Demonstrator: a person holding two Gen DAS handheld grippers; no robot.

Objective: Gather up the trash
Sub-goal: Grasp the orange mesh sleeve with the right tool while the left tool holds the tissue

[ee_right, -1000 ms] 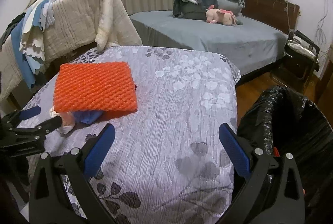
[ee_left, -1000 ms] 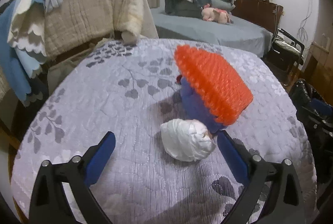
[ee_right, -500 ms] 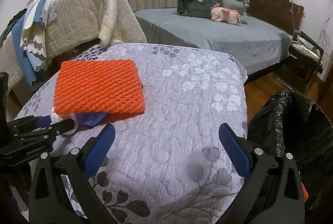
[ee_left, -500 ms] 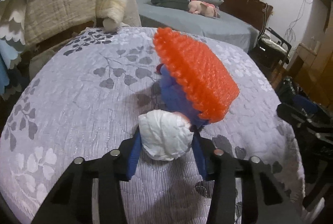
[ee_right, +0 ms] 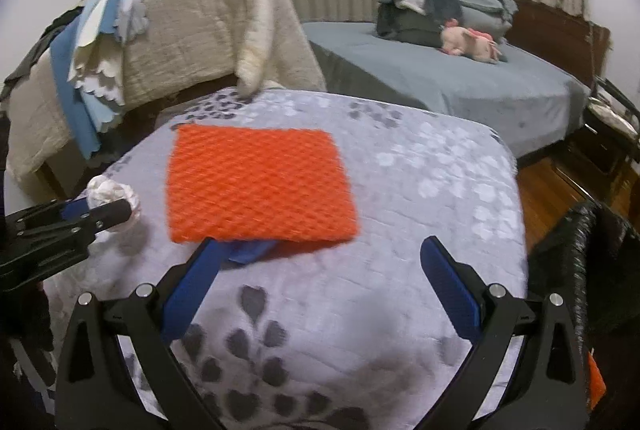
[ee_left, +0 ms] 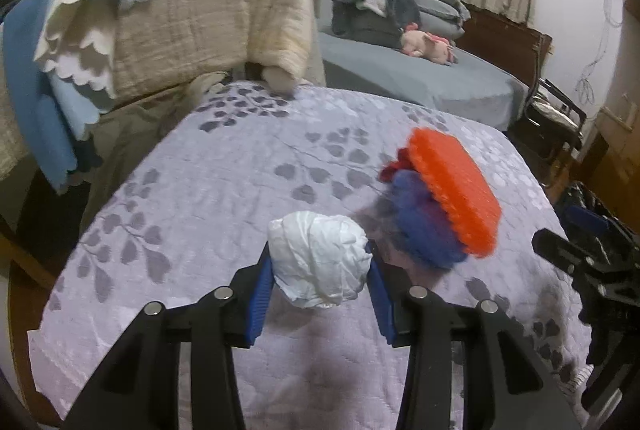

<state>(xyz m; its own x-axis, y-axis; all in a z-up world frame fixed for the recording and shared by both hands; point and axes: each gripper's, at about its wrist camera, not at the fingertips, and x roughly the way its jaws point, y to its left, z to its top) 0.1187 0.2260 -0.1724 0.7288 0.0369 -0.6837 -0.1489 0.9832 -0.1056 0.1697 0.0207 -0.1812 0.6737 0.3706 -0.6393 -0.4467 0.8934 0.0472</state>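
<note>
The left tongs (ee_left: 320, 270) are clamped on a crumpled white paper ball (ee_left: 318, 264), one blue pad pressed to each side, held near the left front edge of the surface (ee_left: 200, 190), a lilac leaf-patterned quilted cover. The right tongs (ee_right: 320, 282) stand wide apart holding nothing, their left finger (ee_right: 188, 286) just at a blue cloth scrap (ee_right: 250, 250). Past it, an orange square foam-mesh pad (ee_right: 258, 186) lies flat over that scrap, its edges roughly parallel to the surface's edges. A black bin bag (ee_right: 580, 258) stands beyond the right edge.
</note>
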